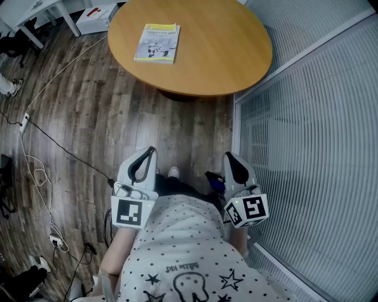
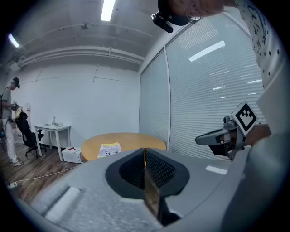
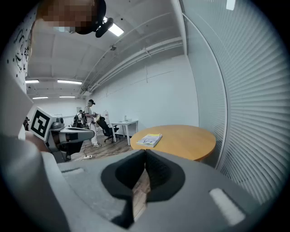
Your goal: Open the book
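A closed book (image 1: pixel 157 43) with a yellow and white cover lies flat on the round wooden table (image 1: pixel 224 53), towards its left side. The book (image 2: pixel 109 149) shows far ahead in the left gripper view, and the same book (image 3: pixel 150 139) in the right gripper view. My left gripper (image 1: pixel 153 150) is held close to my body, well short of the table, jaws shut with nothing in them. Beside it my right gripper (image 1: pixel 227 156) is also shut and empty. Both point towards the table.
A wall of white blinds (image 1: pixel 313 130) runs along the right. Cables (image 1: pixel 41 171) trail over the wood floor at left. A white desk (image 2: pixel 53 128) and a white box (image 1: pixel 96 17) stand beyond the table. A person (image 2: pixel 10 122) stands far left by an office chair.
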